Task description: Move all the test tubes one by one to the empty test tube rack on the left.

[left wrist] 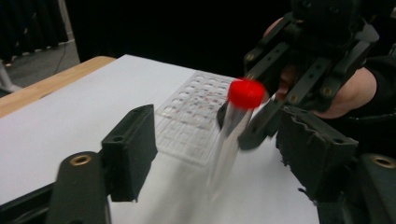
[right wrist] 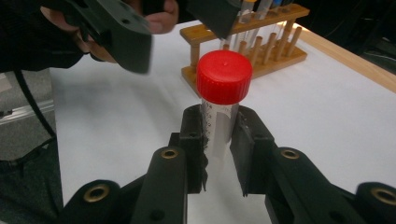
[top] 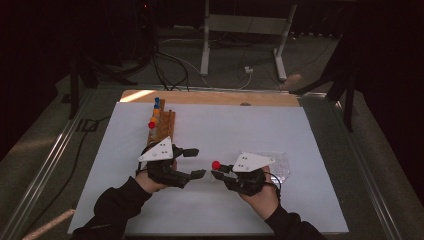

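Low in the middle of the high view, the right gripper (top: 218,173) has its fingers clamped on a clear plastic tube with a red screw cap (top: 216,165), holding it just above the white surface (top: 225,130). In the right gripper view the tube (right wrist: 221,112) stands upright in the centre of the frame, its printed scale facing the camera, and the two black fingers (right wrist: 194,140) press on its body just under the cap. The left gripper (top: 195,162) sits just left of it in the high view, fingers apart and pointing toward the tube. In the left gripper view the tube (left wrist: 233,130) stands right of centre between the spread fingers (left wrist: 130,149), touching neither of them, with the right gripper (left wrist: 247,126) gripping it from the upper right. A clear plastic well tray (top: 280,165) lies flat on the surface at the right of the high view, just beyond the right hand (top: 260,197). A wooden tube rack (top: 162,125) with several capped tubes stands in the upper left part of the surface, beyond the left gripper.
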Motion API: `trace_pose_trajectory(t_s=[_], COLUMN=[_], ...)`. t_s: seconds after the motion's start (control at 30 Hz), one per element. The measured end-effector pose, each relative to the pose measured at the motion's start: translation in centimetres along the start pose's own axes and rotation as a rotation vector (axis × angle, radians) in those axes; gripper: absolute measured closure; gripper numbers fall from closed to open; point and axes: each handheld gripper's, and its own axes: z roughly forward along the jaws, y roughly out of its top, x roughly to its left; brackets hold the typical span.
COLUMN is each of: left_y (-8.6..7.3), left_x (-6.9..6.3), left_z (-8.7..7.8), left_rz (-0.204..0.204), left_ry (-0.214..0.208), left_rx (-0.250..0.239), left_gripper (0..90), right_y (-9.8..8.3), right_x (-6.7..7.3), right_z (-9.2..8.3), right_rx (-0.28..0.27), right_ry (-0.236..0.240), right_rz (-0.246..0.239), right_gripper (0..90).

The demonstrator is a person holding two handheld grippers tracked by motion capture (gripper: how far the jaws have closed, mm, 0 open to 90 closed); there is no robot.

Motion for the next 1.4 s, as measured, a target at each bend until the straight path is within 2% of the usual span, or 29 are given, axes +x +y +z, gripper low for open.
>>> trace_pose_trajectory(t_s=[0.23, 0.3, 0.5, 0.6, 0.77, 0.83, 1.0, 1.07, 1.1, 1.17, 1.27, 1.3, 1.4], left_y=[0.5, 0.5, 0.6, 0.7, 1.2, 1.5, 2.7, 3.1, 3.3, 3.6, 3.8, 3.8, 3.6], left_x=[-0.5, -0.5, -0.8, -1.0, -0.9, -0.8, 0.4, 1.0, 1.4, 2.0, 3.0, 3.3, 4.2], left_z=[1.0, 1.2, 1.7, 1.8, 1.4, 1.0, -1.2, -2.3, -2.8, -3.9, -5.4, -5.9, -7.3], left_rz=[0.026, 0.035, 0.046, 0.073, 0.086, 0.096, 0.102, 0.092, 0.092, 0.089, 0.089, 0.086, 0.067], left_ry=[-0.017, -0.010, -0.002, 0.003, 0.010, 0.023, 0.084, 0.109, 0.129, 0.160, 0.217, 0.234, 0.284], left_rx=[-0.004, 0.010, 0.008, 0.002, -0.002, -0.003, -0.025, -0.032, -0.031, -0.032, -0.028, -0.028, -0.036], left_gripper=[47.1, 52.4, 60.3, 68.0, 71.5, 71.7, 71.8, 71.8, 71.8, 71.8, 71.8, 71.8, 71.8], right_y=[0.0, 0.0, 0.3, 0.4, 0.6, 0.7, 0.7, 0.5, 0.5, 0.3, -0.2, -0.3, -0.5], right_x=[0.2, 0.1, 0.3, 0.4, 0.5, 0.5, 0.3, 0.3, 0.2, 0.0, -0.1, 0.0, 0.0], right_z=[0.6, 0.8, 1.2, 1.3, 1.4, 1.2, 0.3, -0.1, -0.3, -0.6, -1.3, -1.5, -2.1], right_rx=[0.013, 0.017, 0.019, 0.020, 0.011, -0.009, -0.074, -0.105, -0.097, -0.095, -0.116, -0.117, -0.122], right_ry=[0.008, 0.008, 0.002, 0.002, 0.003, 0.002, -0.012, -0.024, -0.040, -0.026, -0.019, -0.041, -0.073], right_rz=[0.002, 0.006, 0.006, 0.005, 0.015, 0.015, 0.042, 0.045, 0.056, 0.081, 0.086, 0.081, 0.071], right_gripper=[75.3, 75.3, 75.3, 75.3, 74.9, 73.5, 41.1, 33.5, 27.1, 17.2, 6.3, 1.2, 0.6])
